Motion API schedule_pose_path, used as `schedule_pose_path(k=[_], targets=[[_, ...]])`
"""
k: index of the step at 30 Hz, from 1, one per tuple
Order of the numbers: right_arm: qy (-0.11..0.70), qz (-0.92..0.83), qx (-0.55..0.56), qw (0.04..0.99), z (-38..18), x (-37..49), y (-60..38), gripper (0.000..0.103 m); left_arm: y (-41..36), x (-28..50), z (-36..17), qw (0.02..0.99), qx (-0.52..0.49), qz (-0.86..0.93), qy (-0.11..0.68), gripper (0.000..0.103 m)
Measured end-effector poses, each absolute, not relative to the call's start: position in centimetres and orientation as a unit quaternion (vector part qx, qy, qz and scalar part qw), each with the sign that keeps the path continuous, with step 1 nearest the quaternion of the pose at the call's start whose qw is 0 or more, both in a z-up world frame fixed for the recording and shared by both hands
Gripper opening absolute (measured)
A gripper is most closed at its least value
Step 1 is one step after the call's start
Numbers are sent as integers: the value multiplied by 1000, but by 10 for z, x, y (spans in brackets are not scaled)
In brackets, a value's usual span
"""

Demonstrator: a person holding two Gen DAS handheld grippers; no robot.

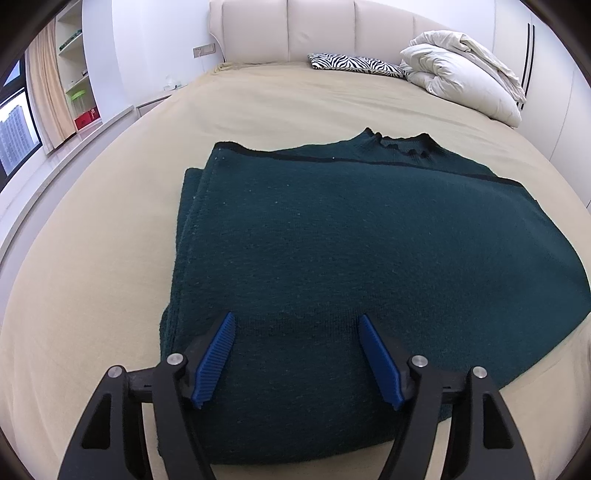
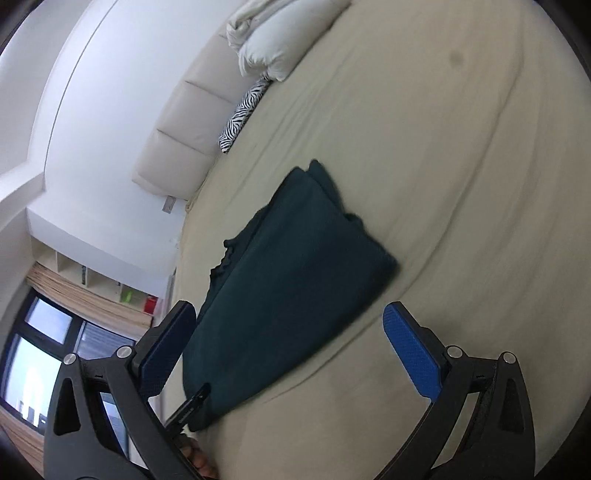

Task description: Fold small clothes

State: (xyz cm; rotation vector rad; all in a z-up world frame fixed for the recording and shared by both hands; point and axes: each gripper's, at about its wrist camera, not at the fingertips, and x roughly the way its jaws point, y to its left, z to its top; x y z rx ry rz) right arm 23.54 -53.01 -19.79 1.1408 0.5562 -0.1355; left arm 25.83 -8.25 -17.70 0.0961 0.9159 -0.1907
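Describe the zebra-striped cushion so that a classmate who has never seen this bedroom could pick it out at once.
Start at the padded cream headboard of the bed. At its foot, left of the heaped white duvet, lies the flat cushion. Its black-and-white zebra stripes are the only pattern among plain bedding.

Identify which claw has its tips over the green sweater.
The left claw: its blue tips sit apart over the green sweater. The right claw stands back, wide open.

Right wrist view blurred; sweater near end hidden behind left gripper arms; curtain cut off
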Motion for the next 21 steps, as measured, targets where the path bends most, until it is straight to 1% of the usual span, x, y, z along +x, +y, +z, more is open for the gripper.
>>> schedule_pose_path(k=[5, 8, 13, 15, 17, 21], targets=[[255, -27, 607, 752, -228, 237, -522, 103, -82, 259, -170, 889, 32, -95, 447, 71], [252, -46, 632, 732, -239, 237, -526, 103, -87, 259, -161, 889, 13, -111, 445, 71], [252, -52, 650, 715, -248, 244, -534, 96, -104, 266, -156, 884, -13, -145, 444, 72], [250, -51, 652, 714, -247, 249, -537, 90, -111, 270, -157, 880, -24, -156, 449, 71], [249, -46, 658, 709, -247, 256, -539, 88, -115, 272, -159, 876, -34, -166, 452, 71], [258, -61, 669, 694, -255, 270, -541, 86, -123, 276, -161, 873, -40, -179, 453, 71]])
